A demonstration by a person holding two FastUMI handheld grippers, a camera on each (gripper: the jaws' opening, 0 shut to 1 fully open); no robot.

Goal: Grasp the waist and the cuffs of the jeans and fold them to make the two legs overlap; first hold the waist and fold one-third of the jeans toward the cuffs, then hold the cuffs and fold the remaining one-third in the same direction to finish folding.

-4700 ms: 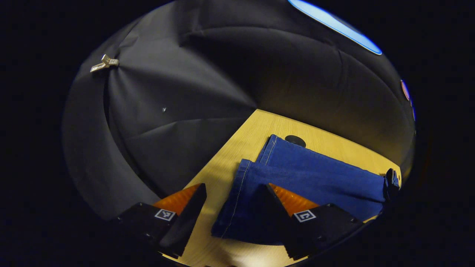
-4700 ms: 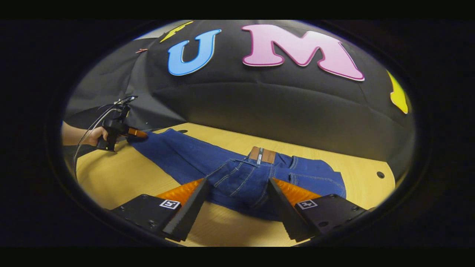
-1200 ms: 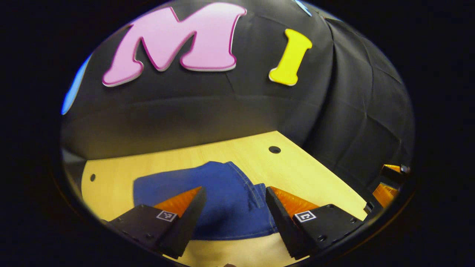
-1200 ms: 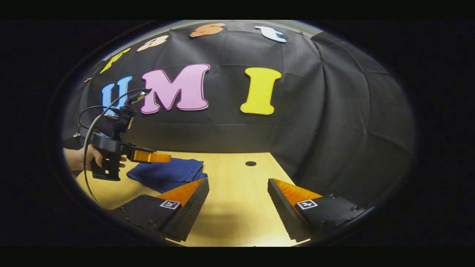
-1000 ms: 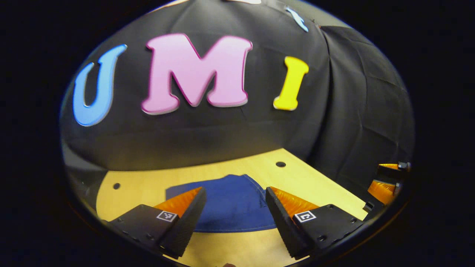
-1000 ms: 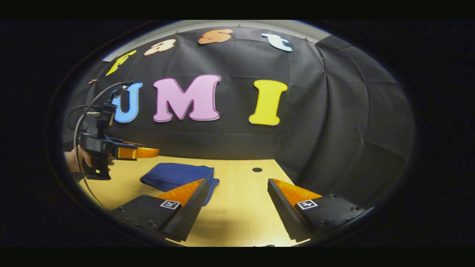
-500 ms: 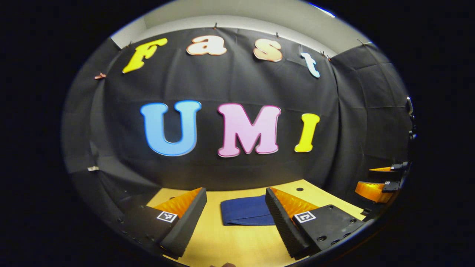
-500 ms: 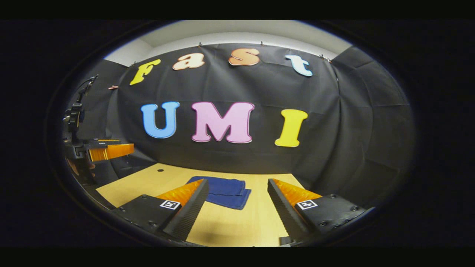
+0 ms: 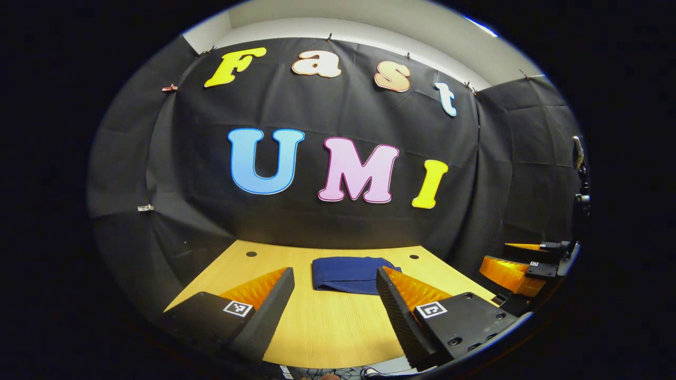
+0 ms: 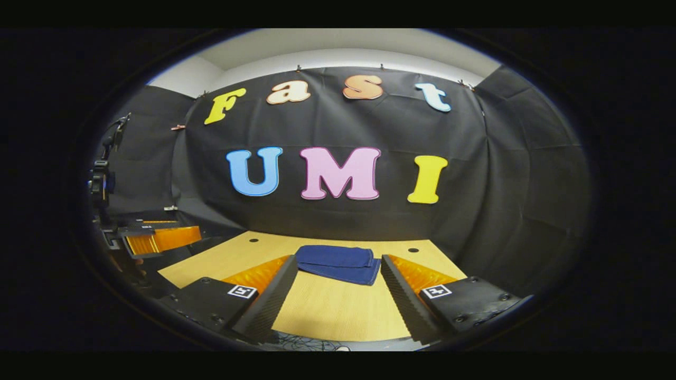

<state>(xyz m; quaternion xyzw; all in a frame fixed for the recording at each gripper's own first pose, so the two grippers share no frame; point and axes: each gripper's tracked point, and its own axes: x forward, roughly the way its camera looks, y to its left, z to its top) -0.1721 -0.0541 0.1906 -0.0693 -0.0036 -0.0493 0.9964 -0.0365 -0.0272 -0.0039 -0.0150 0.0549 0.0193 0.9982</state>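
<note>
A: How far along does the folding look?

B: Done, I'd judge. The jeans [image 9: 348, 273] lie as one small, flat bundle on the wooden table [image 9: 327, 327], toward its far edge, near the black cloth wall. In the right gripper view the bundle shows stacked layers, the upper one set a little back from the lower, which fits both thirds being folded over

A: Is either tool holding anything?

B: No. The left gripper [image 9: 334, 309] has its fingers spread wide with bare table between them, and it sits well short of the jeans. The right gripper [image 10: 338, 298] is the same: jaws apart, nothing in them, the bundle lying beyond the tips

A: Anything left to do?

B: Little that I can see. The edges look fairly even; waist and cuffs are tucked out of sight, so I can't check how exactly the legs overlap. Both tools seem clear of the cloth
</note>
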